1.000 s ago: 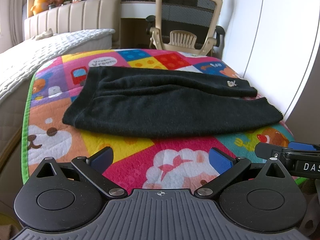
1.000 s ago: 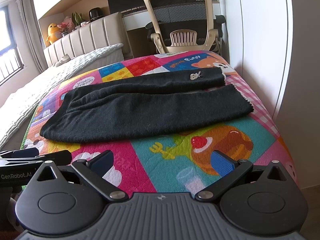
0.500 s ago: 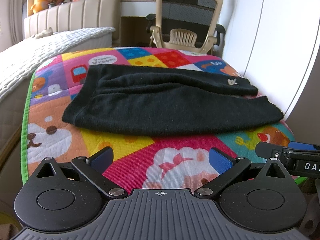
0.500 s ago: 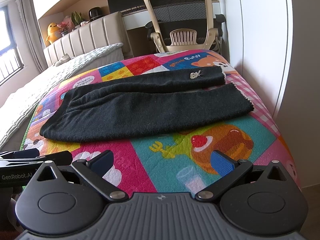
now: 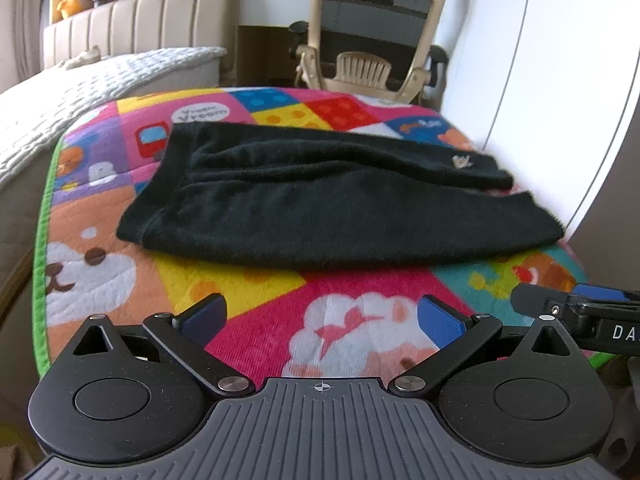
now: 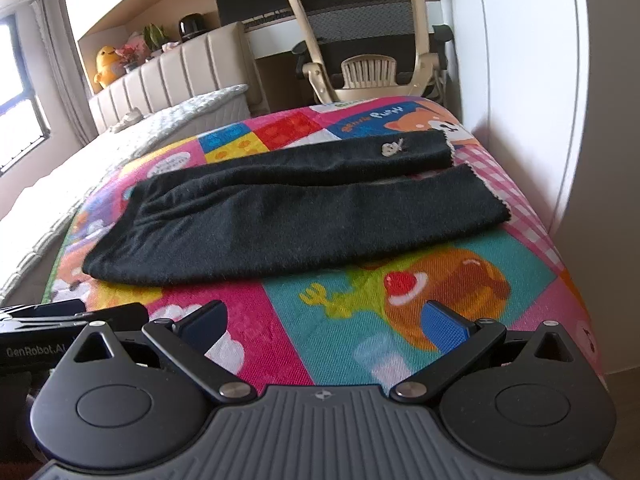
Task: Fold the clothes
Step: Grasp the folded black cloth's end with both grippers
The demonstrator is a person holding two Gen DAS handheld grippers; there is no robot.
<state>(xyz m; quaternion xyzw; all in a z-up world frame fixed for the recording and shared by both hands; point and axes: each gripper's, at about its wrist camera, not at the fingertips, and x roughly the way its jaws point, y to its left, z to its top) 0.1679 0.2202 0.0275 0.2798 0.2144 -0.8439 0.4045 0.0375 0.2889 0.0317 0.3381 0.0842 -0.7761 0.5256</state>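
A pair of black trousers [image 5: 320, 208] lies flat on a colourful cartoon play mat [image 5: 248, 304], folded lengthwise with the two legs side by side and a small white emblem [image 5: 462, 162] on the far leg. The same black trousers [image 6: 296, 216] and mat [image 6: 360, 320] fill the right wrist view. My left gripper [image 5: 322, 318] hovers open over the mat, short of the trousers' near edge, holding nothing. My right gripper [image 6: 326, 326] is open too, empty, near the mat's front edge. Each gripper shows at the edge of the other's view.
A beige mesh office chair [image 5: 372, 40] and a desk stand beyond the mat. A bed with a white quilt [image 5: 80, 84] runs along the left. A white wall [image 6: 520, 80] closes the right side, right beside the mat's edge.
Both grippers have crept slightly forward and lower toward the trousers. The trousers have not moved, and both grippers stay open.
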